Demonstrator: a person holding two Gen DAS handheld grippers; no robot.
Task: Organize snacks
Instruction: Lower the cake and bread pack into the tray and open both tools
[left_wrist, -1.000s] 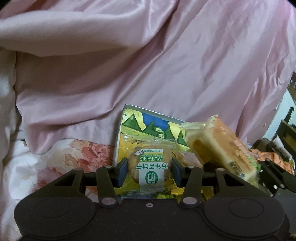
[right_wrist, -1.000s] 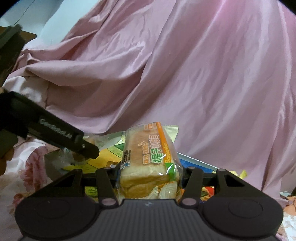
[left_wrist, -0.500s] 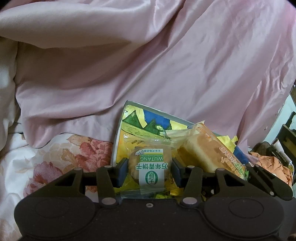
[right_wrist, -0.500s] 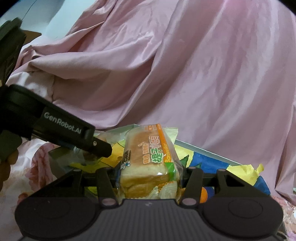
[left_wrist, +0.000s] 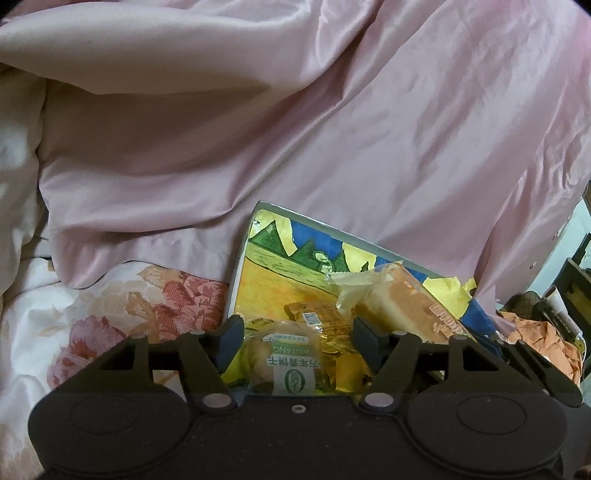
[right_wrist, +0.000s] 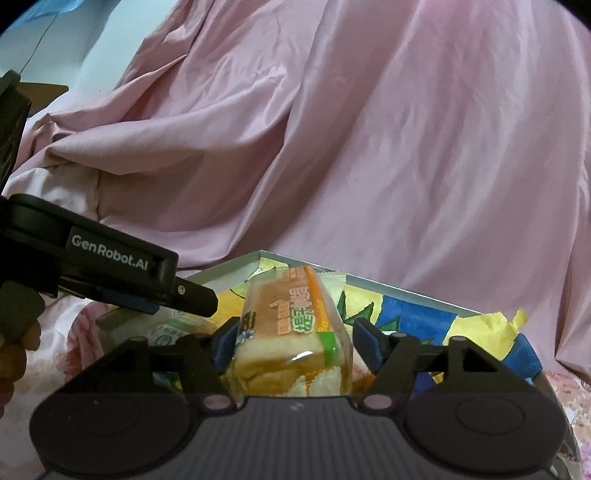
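Both claws have just been opening over a painted tray that lies on a bed, against a heap of pink bedding. The left claw stands spread, its pads clear of the round biscuit packet that lies between them on the tray at 6 o'clock in the left wrist view. The right claw is spread as well; the wrapped bread loaf sits between its jaws, the right pad plainly off the wrapper, the left one close beside it, contact hard to tell. In the left wrist view the loaf lies at 3 o'clock of the biscuit, with small yellow sweets between them.

The tray seems to rest on soft, uneven bedding, so it may well tip or slide when the claws draw back. A pad catching the loaf's loose wrapper could drag it off the tray. The two claws sit close together, left one at 9 o'clock in the right view, and may knock each other on retreat.
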